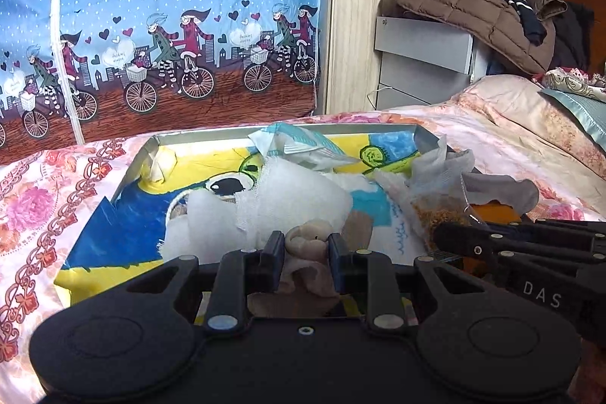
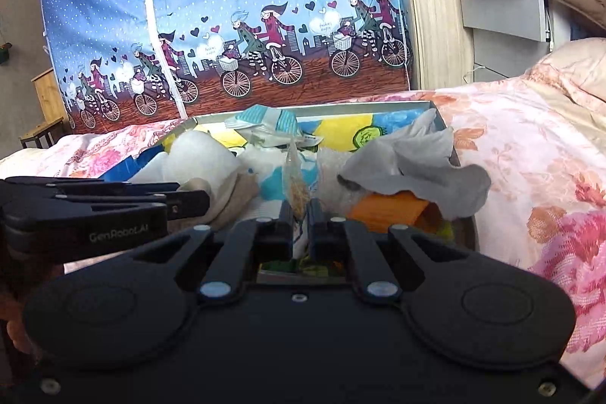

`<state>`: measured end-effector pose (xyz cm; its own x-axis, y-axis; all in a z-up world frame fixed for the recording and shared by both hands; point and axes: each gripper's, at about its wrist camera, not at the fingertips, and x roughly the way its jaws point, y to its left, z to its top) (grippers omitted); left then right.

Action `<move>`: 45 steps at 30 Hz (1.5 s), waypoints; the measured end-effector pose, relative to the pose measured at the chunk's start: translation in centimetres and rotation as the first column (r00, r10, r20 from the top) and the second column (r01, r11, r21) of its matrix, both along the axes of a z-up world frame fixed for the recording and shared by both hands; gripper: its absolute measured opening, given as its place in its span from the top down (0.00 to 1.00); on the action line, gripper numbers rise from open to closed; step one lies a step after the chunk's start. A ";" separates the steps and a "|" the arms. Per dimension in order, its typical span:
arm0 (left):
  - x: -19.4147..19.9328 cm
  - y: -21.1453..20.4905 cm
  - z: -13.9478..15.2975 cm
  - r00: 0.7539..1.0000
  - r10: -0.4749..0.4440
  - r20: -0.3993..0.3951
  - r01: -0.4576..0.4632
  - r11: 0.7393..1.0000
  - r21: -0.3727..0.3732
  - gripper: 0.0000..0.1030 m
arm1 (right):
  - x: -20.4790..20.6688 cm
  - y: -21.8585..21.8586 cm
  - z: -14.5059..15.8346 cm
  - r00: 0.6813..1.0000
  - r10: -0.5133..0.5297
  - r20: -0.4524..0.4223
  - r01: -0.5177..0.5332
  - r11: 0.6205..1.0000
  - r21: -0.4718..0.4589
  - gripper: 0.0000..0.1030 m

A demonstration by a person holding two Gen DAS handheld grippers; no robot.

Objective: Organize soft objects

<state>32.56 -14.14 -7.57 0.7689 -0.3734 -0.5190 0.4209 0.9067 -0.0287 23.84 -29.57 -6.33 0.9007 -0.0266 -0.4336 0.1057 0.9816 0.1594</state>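
A shallow cardboard tray (image 1: 181, 135) with a cartoon print lies on the bed and holds soft things. My left gripper (image 1: 306, 245) is shut on a beige sock (image 1: 308, 233) over the tray's near side. Behind it lie white gauze cloth (image 1: 288, 192) and a blue-and-white packet (image 1: 303, 142). My right gripper (image 2: 300, 211) is shut on a clear plastic bag with brown bits (image 2: 295, 177); the same bag shows in the left wrist view (image 1: 439, 214). A grey cloth (image 2: 424, 161) lies over an orange thing (image 2: 390, 211) at the tray's right.
The tray (image 2: 424, 105) sits on a pink floral bedspread (image 2: 530, 146). A blue curtain with cyclists (image 1: 170, 25) hangs behind the bed. A grey cabinet (image 1: 420, 63) with a brown jacket (image 1: 473, 10) stands at the right. A wooden stool (image 2: 41, 124) is at the far left.
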 end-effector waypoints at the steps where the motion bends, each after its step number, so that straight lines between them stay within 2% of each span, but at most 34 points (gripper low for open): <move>1: 0.0 0.0 0.0 1.000 0.000 0.001 0.000 1.000 0.003 0.74 | 0.0 0.0 -0.1 1.000 -0.001 -0.004 0.001 1.000 0.002 0.98; 8: 0.0 0.2 0.4 1.000 0.007 -0.026 -0.008 1.000 -0.027 0.73 | 0.2 -0.2 -0.4 1.000 -0.001 -0.026 0.002 1.000 0.006 0.95; 15: -0.5 0.7 1.2 0.999 -0.001 -0.038 -0.001 0.998 -0.056 0.54 | 0.2 -0.1 0.3 1.000 0.005 -0.025 -0.006 1.000 -0.025 0.93; 18: -1.0 0.9 1.8 0.999 -0.010 -0.034 0.008 0.998 -0.064 0.48 | -0.1 -0.2 0.9 1.000 0.001 -0.014 -0.002 0.999 -0.035 0.87; 22: -1.9 1.5 2.8 1.000 0.000 -0.021 -0.002 0.996 -0.087 0.40 | -0.8 -0.4 2.0 1.000 -0.006 0.005 0.006 0.999 -0.038 0.72; 23: -2.1 1.7 3.1 1.000 0.008 -0.015 -0.009 0.996 -0.094 0.38 | -1.0 -0.5 2.3 1.000 -0.009 0.010 0.009 0.999 -0.039 0.67; 25: -2.8 2.4 3.9 0.999 0.033 0.006 -0.032 0.993 -0.118 0.31 | -1.6 -0.8 2.9 1.000 -0.016 0.022 0.017 0.999 -0.037 0.62; 30: -5.1 4.0 6.4 0.992 0.104 0.074 -0.091 0.982 -0.165 0.21 | -3.5 -1.4 5.0 0.998 -0.033 0.055 0.035 0.999 -0.032 0.51; 35: -8.2 5.4 8.8 0.973 0.178 0.147 -0.149 0.970 -0.192 0.13 | -5.3 -1.2 7.4 0.995 -0.027 0.092 0.033 0.997 -0.064 0.36; 39: -11.1 6.2 10.2 0.949 0.244 0.200 -0.205 0.959 -0.196 0.03 | -7.0 -0.5 9.2 0.992 -0.016 0.123 0.028 0.995 -0.100 0.31; 41: -12.5 6.7 10.6 0.933 0.276 0.231 -0.233 0.952 -0.197 0.01 | -7.9 -0.4 10.0 0.990 -0.015 0.142 0.028 0.995 -0.096 0.23; 45: -15.3 8.2 11.3 0.918 0.315 0.241 -0.266 0.940 -0.213 0.01 | -10.3 0.1 10.8 0.984 -0.027 0.178 0.044 0.995 -0.089 0.10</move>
<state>17.30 -5.94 3.75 0.9578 -0.1770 -0.2264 0.1533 0.9810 -0.1185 13.52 -29.44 4.45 0.9605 -0.0923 -0.2624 0.1191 0.9890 0.0879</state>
